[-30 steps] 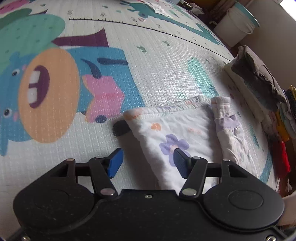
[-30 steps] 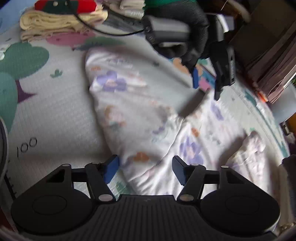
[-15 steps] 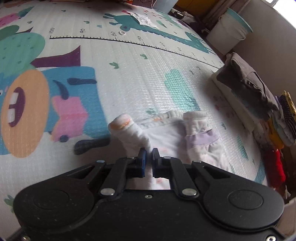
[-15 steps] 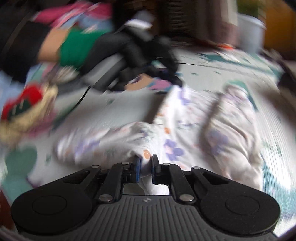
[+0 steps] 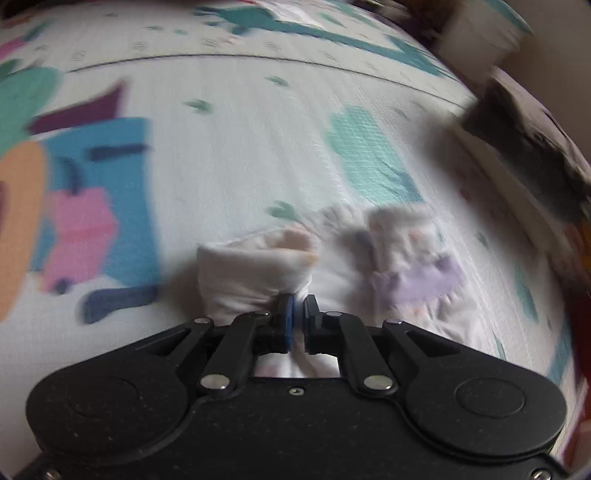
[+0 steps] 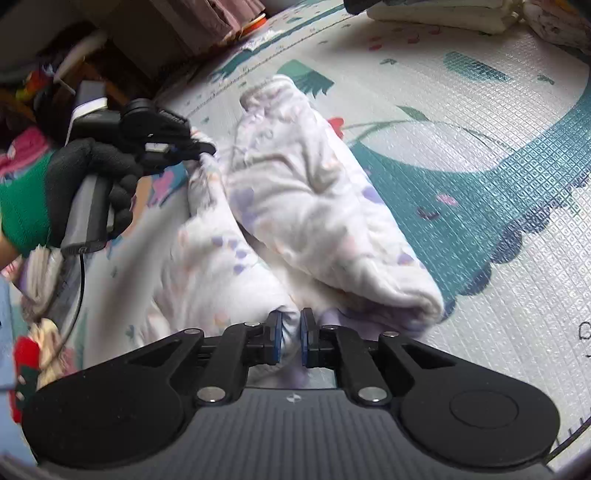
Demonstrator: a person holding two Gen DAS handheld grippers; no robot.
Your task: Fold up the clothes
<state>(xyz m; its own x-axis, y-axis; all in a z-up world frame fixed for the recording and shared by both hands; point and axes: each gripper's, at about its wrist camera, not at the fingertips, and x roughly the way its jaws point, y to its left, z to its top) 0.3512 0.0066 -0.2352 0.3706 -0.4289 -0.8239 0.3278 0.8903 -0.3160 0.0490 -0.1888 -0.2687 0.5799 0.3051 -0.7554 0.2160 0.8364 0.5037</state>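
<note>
Your left gripper is pinched tight on a bunched corner of the white flowery garment. The cloth puffs out just past the blue pads and hangs down between the black fingers. Most of this view is blurry.

Your right gripper is squeezed down on another bit of the same white flowery garment. The cloth sits between its blue pads with only a thin gap showing.

The garment lies on the colourful play mat, stretched between your two grippers. It is white with small purple and orange flowers. One part is rolled over into a thick fold, and that fold lies on top of the rest. In the left wrist view, a cuff with a pale purple band lies just to the right of the pinched corner.

In the right wrist view you can see your left hand in a black glove with a green sleeve. It holds the handle of the left gripper, whose tip touches the far end of the garment.

A pile of folded clothes sits at the right edge of the mat in the left wrist view. A white bucket stands beyond it, blurry.
</note>
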